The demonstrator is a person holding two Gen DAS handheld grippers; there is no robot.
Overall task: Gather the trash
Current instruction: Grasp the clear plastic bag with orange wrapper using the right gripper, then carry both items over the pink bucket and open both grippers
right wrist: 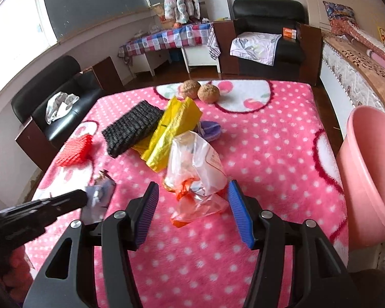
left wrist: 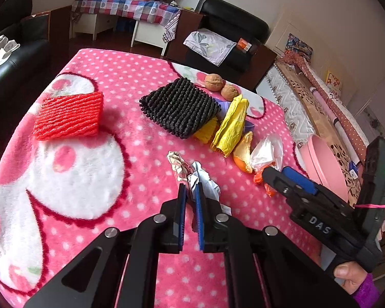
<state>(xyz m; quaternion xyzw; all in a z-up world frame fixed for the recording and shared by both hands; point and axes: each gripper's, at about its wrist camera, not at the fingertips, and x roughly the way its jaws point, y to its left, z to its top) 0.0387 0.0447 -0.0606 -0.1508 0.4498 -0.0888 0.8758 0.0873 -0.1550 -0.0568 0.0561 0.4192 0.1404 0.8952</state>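
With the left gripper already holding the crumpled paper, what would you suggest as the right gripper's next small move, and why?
Probably ease the right gripper forward and close on the clear plastic bag. Its jaws stand open on either side of the bag's near end without pressing it, while the left gripper is shut on the crumpled paper. The pink bin waits to the right.

Wrist views (both downward) sharing table (left wrist: 95, 169)

A pink dotted blanket (right wrist: 269, 154) is covering the table — lying on it: red net (left wrist: 69, 115), black net (left wrist: 179, 107), yellow bag (right wrist: 174, 131), two walnuts (right wrist: 200, 91), clear bag (right wrist: 200, 169), peel (left wrist: 243, 154).
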